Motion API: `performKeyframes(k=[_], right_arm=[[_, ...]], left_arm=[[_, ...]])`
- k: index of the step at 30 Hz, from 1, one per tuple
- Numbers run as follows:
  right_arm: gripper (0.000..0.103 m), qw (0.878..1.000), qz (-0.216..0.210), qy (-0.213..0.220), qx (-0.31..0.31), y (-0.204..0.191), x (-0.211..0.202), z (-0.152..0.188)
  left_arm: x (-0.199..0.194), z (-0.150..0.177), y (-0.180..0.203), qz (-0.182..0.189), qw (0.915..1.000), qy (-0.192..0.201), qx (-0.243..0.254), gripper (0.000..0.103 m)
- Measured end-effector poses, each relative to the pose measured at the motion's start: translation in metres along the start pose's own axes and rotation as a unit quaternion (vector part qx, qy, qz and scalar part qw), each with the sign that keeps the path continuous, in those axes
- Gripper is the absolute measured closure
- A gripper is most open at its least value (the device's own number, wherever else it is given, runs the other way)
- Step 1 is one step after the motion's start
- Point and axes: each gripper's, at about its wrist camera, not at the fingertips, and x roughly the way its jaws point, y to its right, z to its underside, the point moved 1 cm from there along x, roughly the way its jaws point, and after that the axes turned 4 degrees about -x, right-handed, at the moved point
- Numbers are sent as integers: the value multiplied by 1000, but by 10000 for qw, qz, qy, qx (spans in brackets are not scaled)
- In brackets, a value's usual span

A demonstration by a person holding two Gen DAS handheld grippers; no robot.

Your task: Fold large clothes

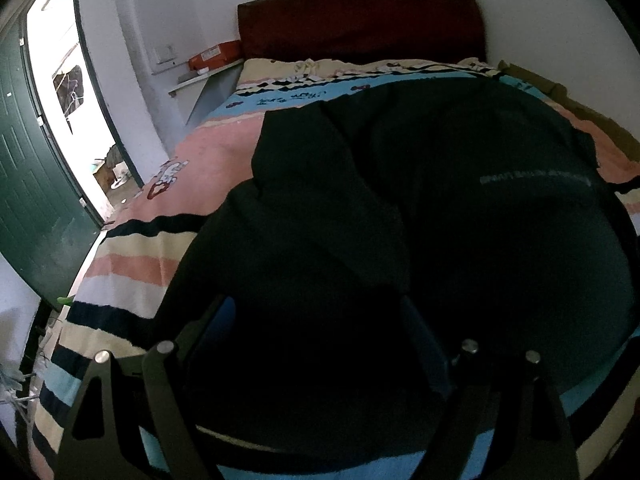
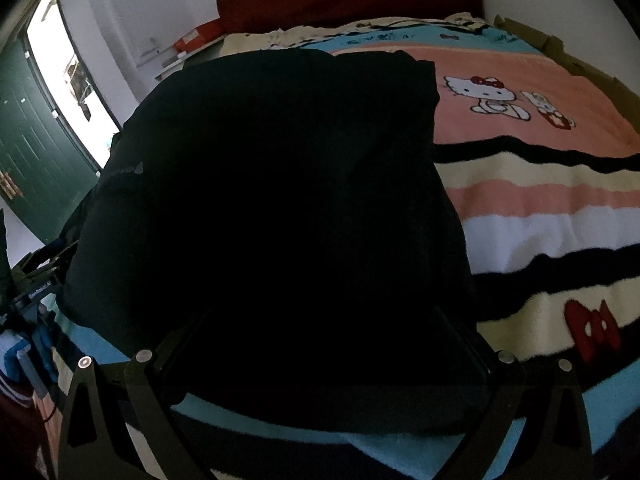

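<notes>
Two tongs were seen hovering over the near edge of a black garment (image 1: pixel 460 220) spread on a bed covered by a striped blanket (image 1: pixel 132 268). Far left, a green door (image 1: pixel 28 184) stood open. The left tongs (image 1: pixel 316 320) were held wide apart, dark cloth lying between the fingers, though whether any was pinched could not be told. A sleeve (image 1: pixel 320 184) was seen folded inward across the body. The right tongs (image 2: pixel 324 328) were likewise spread, grip unclear. For a clean fold, both near corners would best be pinched level and carried together toward the headboard (image 1: pixel 360 20).
</notes>
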Motion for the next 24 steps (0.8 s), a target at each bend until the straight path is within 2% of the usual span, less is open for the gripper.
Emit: performKeyframes(k=[12, 24], right_arm=[[2, 9996, 135, -163, 210, 12, -23, 22], [2, 9990, 232, 160, 357, 11, -122, 58]], left_arm=[[-33, 12, -6, -46, 9999, 37, 83, 19], [-128, 40, -18, -201, 9992, 293, 174, 19]])
